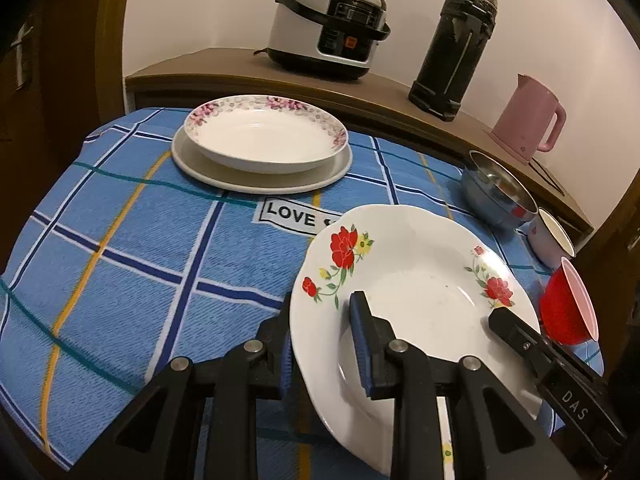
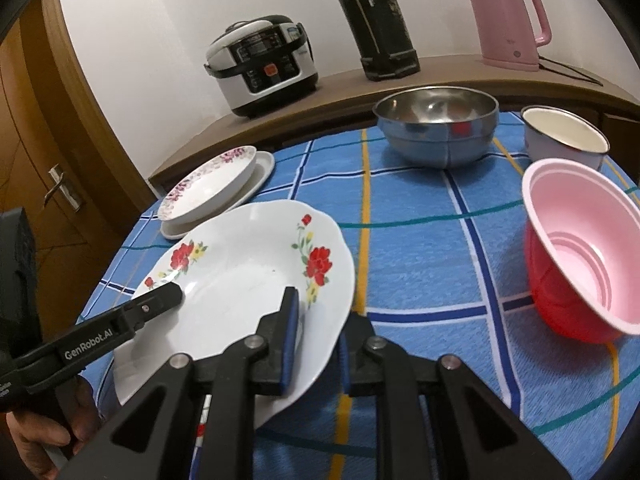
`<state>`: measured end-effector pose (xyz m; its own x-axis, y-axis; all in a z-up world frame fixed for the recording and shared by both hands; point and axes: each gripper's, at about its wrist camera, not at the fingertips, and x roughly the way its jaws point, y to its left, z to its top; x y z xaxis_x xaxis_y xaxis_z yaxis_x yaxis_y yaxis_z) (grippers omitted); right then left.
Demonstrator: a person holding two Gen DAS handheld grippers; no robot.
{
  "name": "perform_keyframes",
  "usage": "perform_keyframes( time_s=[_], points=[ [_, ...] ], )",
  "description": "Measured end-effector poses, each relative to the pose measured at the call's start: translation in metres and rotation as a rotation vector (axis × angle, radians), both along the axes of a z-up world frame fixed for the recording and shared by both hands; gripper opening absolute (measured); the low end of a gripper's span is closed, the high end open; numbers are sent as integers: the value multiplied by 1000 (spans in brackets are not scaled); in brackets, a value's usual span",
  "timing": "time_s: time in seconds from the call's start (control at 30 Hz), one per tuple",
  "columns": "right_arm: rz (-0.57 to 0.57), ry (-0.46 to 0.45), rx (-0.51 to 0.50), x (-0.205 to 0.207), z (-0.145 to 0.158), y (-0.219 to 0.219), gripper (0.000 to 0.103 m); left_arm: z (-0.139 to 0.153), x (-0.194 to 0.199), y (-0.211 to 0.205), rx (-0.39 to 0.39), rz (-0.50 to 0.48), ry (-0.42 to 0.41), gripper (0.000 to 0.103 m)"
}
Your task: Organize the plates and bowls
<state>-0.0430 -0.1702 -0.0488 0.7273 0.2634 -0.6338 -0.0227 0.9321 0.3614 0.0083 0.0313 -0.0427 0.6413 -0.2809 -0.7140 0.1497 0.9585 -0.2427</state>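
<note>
White rose-print plate (image 1: 420, 292) tilted, rim clamped by both grippers

The left hand-held gripper (image 1: 324, 344), black with blue-padded fingers, points down at a slant, its jaws drawn close and pinching the left rim of the white red-flowered plate (image 1: 416, 280). The right hand-held gripper (image 2: 318, 340) tilts down likewise, jaws nearly together, clamping the plate's right rim. At the lower left of the right wrist view, a hand (image 2: 44, 436) holds the left gripper's handle.
</note>
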Motion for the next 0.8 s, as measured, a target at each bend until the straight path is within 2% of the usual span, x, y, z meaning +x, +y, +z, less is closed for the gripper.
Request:
perform_keyframes(
  time_s=[0.8],
  points=[
    [66,-25,-11,9,12,37,17,11,0,40,-13,74,-35,29]
  ],
)
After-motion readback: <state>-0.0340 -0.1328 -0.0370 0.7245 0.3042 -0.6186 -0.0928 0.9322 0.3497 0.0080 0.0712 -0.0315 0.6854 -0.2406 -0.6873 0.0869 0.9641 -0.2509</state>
